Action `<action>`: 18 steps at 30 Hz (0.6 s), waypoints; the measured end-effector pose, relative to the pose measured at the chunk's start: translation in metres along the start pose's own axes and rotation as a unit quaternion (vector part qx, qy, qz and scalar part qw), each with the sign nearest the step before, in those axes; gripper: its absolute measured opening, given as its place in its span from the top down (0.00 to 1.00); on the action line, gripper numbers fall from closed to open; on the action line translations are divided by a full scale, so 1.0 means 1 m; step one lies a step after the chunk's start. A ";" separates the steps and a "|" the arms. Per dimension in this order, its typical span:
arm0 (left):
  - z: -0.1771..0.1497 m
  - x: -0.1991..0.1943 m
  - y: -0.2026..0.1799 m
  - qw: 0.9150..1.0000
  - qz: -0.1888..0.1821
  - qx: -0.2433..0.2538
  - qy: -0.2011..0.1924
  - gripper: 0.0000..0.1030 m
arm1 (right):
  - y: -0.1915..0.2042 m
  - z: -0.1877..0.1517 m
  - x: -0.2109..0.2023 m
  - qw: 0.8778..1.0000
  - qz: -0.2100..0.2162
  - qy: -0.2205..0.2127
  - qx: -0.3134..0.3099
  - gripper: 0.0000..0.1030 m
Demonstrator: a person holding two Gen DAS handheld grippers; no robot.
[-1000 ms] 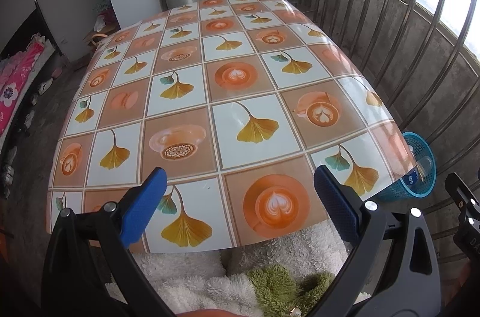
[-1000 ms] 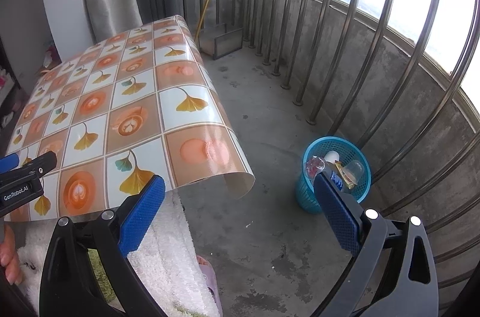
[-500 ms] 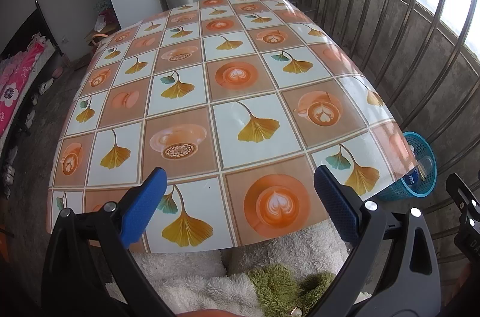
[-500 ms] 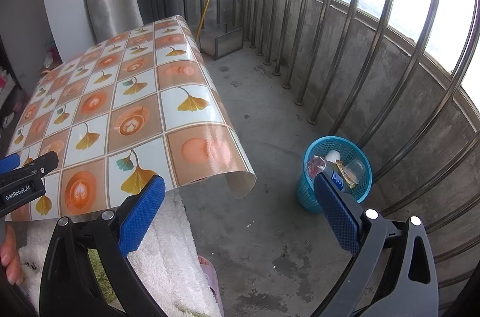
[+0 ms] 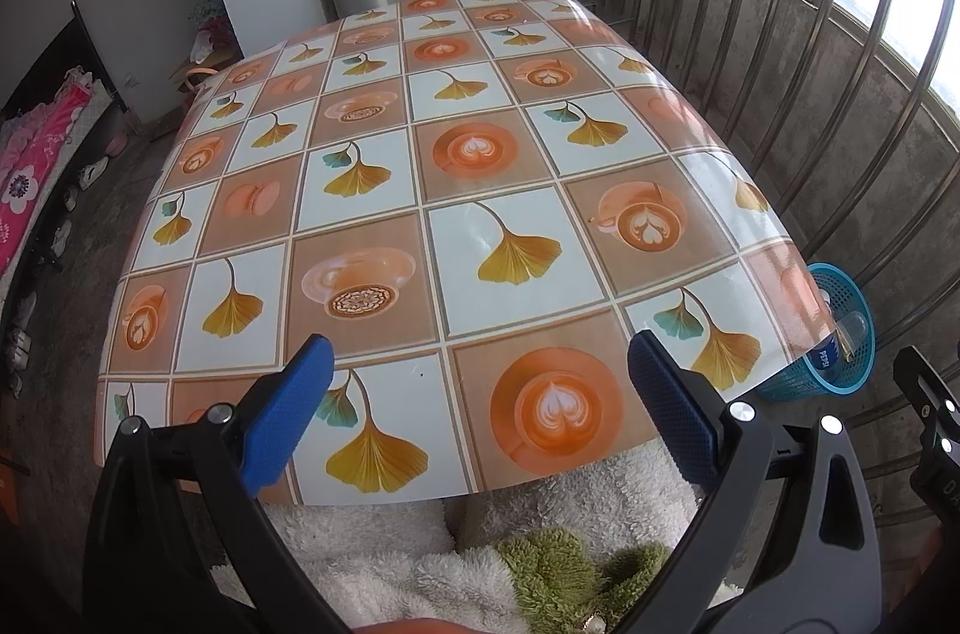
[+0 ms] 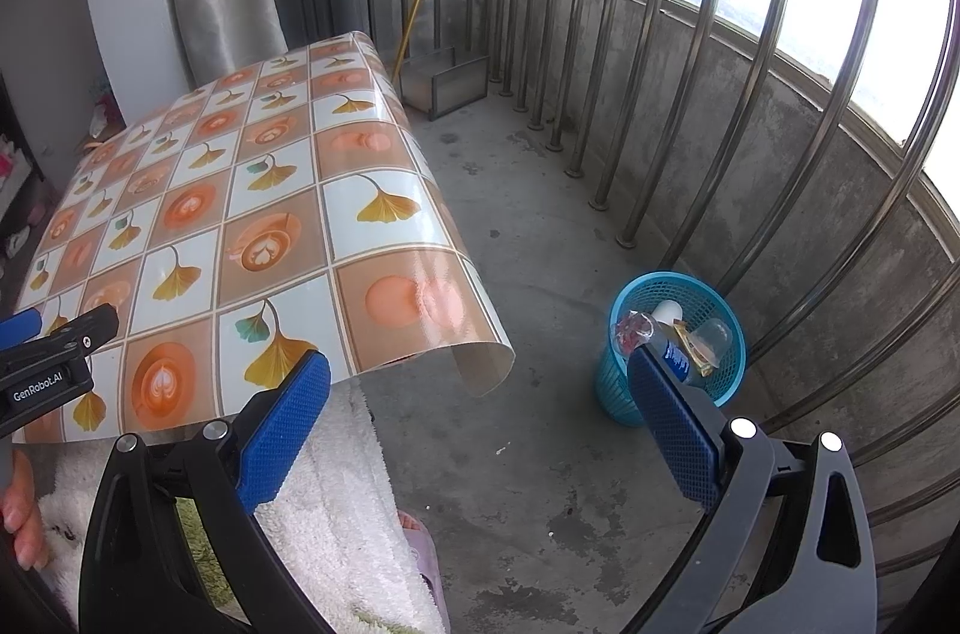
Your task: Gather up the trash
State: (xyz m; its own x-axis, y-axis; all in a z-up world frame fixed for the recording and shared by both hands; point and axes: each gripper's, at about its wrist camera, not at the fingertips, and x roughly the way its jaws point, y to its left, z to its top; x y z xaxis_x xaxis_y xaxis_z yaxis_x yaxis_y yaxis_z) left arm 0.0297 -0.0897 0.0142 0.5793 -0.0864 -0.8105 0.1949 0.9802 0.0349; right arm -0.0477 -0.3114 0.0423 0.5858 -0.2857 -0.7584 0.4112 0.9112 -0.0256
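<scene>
A blue mesh waste basket stands on the concrete floor by the railing, holding a plastic bottle, wrappers and a clear cup. It also shows past the table's right corner as the basket. My left gripper hangs open over the near edge of the table, nothing between its blue pads. My right gripper is open above the floor, between the table corner and the basket, empty. No loose trash shows on the tabletop.
A glossy leaf-and-coffee patterned cloth covers the table and curls off its corner. Steel railing bars curve along the right. A dustpan and broom stand at the far end. A person's fluffy white garment lies below both grippers.
</scene>
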 end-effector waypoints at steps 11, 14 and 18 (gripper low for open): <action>0.000 0.000 0.000 1.000 0.000 0.001 0.000 0.08 | 0.000 0.000 0.000 1.000 0.001 0.000 0.001 0.06; 0.000 0.000 -0.001 1.000 0.000 0.001 0.001 0.08 | 0.000 0.000 0.000 1.000 0.000 0.001 0.001 0.06; -0.001 0.000 0.000 1.000 -0.001 0.001 0.003 0.08 | 0.000 0.000 0.000 1.000 0.001 0.000 0.001 0.06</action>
State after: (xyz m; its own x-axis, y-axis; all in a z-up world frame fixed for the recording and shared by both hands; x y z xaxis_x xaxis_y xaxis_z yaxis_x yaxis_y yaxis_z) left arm 0.0286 -0.0892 0.0134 0.5749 -0.0865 -0.8137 0.1965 0.9799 0.0347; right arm -0.0478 -0.3116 0.0422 0.5856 -0.2844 -0.7590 0.4116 0.9111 -0.0238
